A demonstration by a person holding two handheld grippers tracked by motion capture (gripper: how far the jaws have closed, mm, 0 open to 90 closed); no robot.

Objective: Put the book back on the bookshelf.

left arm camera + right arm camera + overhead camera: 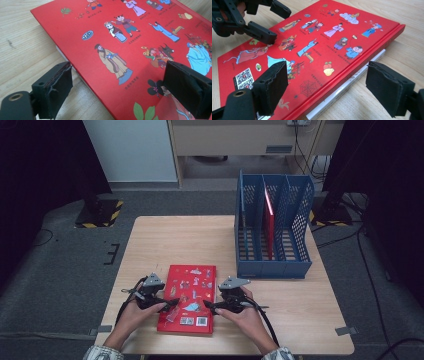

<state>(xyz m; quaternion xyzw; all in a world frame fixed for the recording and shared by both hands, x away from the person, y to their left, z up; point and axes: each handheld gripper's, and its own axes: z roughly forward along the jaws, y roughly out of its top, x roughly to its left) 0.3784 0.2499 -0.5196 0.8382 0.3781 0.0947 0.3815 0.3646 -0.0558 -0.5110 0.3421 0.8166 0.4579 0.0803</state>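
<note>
A red picture book [189, 296] lies flat near the table's front edge, cover up, with cartoon figures [117, 62] and a QR code [243, 78] printed on it. My left gripper [171, 303] is open and straddles the book's left edge [120, 90]: one jaw is over the wood, the other over the cover. Open as well, my right gripper [208, 307] straddles the book's right edge [329, 88]. Under that edge a white strip [348, 86] shows. The left gripper [259, 32] also appears across the cover in the right gripper view.
A blue mesh file rack [272, 265] with several slots stands at the table's back right, and a thin red book [269, 222] stands upright in its middle slot. Bare wood [175, 242] stretches behind the book.
</note>
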